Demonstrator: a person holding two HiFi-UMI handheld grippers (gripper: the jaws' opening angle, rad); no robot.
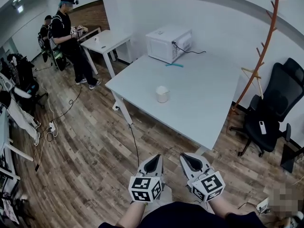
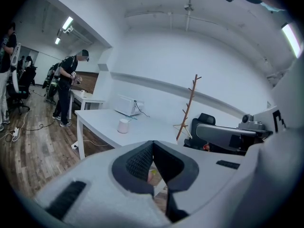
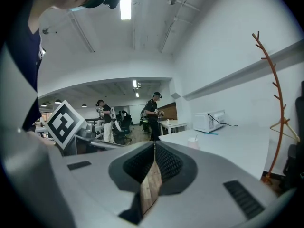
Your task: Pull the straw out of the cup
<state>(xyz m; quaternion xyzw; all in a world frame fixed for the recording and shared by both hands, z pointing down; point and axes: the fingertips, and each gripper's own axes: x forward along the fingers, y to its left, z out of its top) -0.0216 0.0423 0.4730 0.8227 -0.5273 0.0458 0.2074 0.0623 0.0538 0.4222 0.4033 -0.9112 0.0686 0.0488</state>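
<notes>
A small white cup stands near the middle of the big white table. The left gripper view also shows the cup. In the right gripper view the cup has a thin straw sticking up out of it. Both grippers are low in the head view, over the wooden floor and well short of the table's near edge. My left gripper has its jaws closed together with nothing between them. My right gripper is shut too and empty. Both point toward the table.
A white microwave sits at the table's far end with a thin teal stick beside it. A black office chair and an orange coat rack stand to the right. A person stands by a second table. Cables cross the floor.
</notes>
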